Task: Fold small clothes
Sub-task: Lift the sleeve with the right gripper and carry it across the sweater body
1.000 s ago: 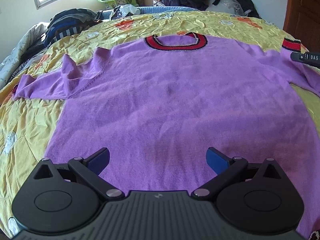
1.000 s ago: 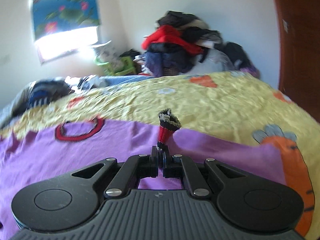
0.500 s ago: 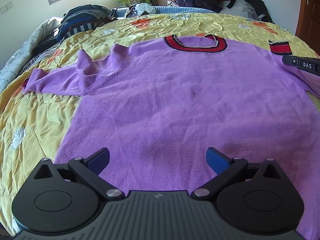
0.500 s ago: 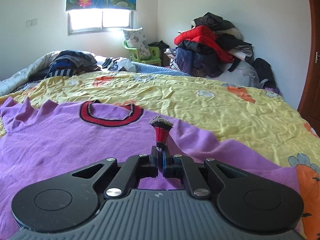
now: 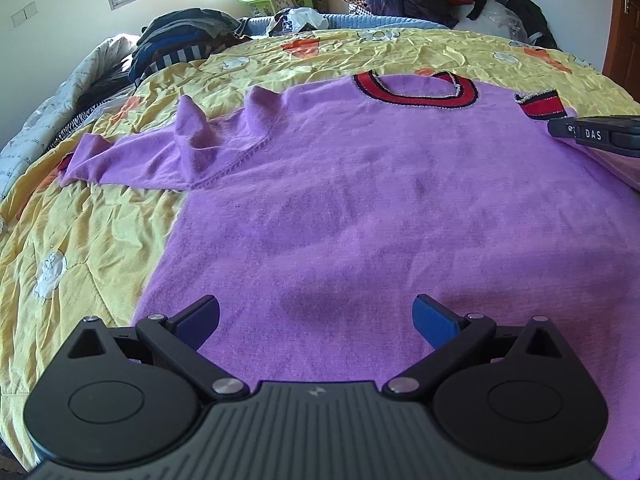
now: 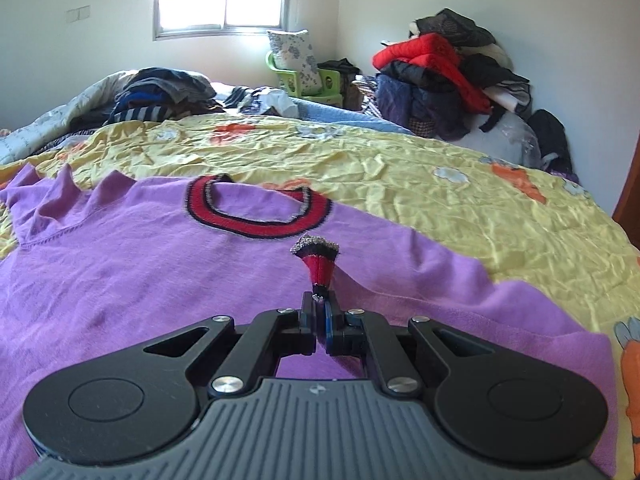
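A purple sweater (image 5: 360, 200) with a red and black collar (image 5: 416, 92) lies flat on the yellow bedspread (image 5: 80, 248); it also shows in the right wrist view (image 6: 140, 272). Its left sleeve (image 5: 132, 156) lies crumpled out to the left. My left gripper (image 5: 316, 316) is open and empty above the sweater's lower hem. My right gripper (image 6: 320, 312) is shut on the red and black cuff (image 6: 318, 264) of the right sleeve, held over the sweater's right shoulder. The cuff (image 5: 540, 106) and the right gripper's side (image 5: 592, 134) show at the right of the left wrist view.
A pile of folded dark clothes (image 5: 180, 44) sits at the bed's far left. A heap of red and dark jackets (image 6: 440, 76) stands against the far right wall. A green chair with a pillow (image 6: 300, 68) is under the window. A wooden door (image 5: 628, 20) is at right.
My right gripper has carried the cuff leftward over the sweater toward the collar. The left gripper has shifted slightly, staying open above the hem.
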